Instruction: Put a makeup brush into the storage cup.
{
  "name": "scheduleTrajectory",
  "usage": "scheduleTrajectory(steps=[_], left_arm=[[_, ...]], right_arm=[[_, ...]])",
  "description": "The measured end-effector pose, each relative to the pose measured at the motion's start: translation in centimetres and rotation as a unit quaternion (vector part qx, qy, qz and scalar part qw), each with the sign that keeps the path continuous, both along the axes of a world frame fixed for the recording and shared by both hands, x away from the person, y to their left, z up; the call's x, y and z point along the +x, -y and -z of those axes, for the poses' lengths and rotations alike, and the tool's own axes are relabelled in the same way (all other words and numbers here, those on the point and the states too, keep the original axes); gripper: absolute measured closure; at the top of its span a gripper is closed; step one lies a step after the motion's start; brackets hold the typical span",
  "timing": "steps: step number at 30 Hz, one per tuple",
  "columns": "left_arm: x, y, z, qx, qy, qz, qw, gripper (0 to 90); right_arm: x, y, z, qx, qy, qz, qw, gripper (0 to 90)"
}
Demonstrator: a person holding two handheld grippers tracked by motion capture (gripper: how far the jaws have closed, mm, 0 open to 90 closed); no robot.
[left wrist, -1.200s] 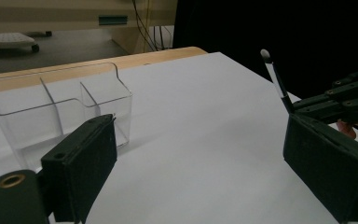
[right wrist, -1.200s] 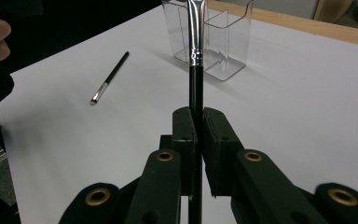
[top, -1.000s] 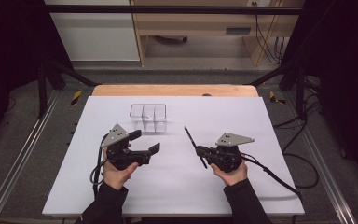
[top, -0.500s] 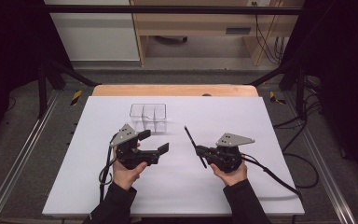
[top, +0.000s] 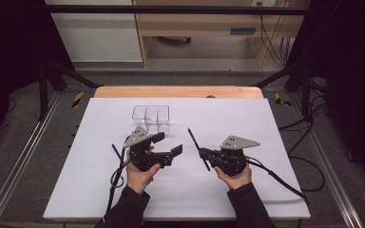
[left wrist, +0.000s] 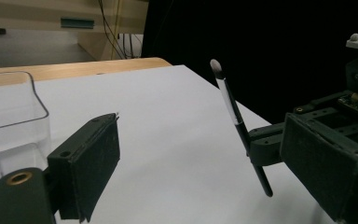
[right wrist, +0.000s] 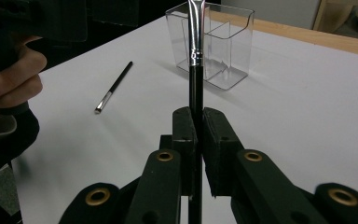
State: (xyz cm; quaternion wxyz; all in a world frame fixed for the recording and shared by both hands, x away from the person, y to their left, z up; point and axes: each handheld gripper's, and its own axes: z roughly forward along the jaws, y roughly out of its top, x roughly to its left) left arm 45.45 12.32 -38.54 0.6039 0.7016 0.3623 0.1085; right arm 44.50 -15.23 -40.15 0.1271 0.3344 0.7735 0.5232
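Note:
A black-handled makeup brush (top: pixel 197 147) with a silver ferrule (right wrist: pixel 196 42) stands between the pads of my right gripper (top: pixel 208 156), which is shut on its handle (right wrist: pixel 196 135). My left gripper (top: pixel 167 144) is open and holds nothing, a short way left of the brush. In the left gripper view the brush (left wrist: pixel 237 121) stands tilted between the wide-apart jaws, farther off, with its pale tip up. A clear compartmented holder (top: pixel 151 118) stands behind the left gripper. A second brush (right wrist: pixel 114 87) lies flat on the white sheet, left of the left hand (top: pixel 117 152).
The white sheet (top: pixel 266 118) covers the table, and a wooden edge (top: pixel 180 91) runs along the back. Cables trail from both grippers toward the front and the right. Metal rails flank the table.
My left gripper has moved to the right, toward the brush in the right gripper, with its jaws still open. The right gripper has kept still.

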Motion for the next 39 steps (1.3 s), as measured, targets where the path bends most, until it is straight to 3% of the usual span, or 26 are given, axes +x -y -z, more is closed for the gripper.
scheduleTrajectory(steps=[39], left_arm=[[0.7,3.1,0.6,-0.031,-0.017,0.005,0.9994,23.9]], right_arm=[[-0.3,-0.7,0.0,0.013,0.007,-0.006,0.9999,84.4]])
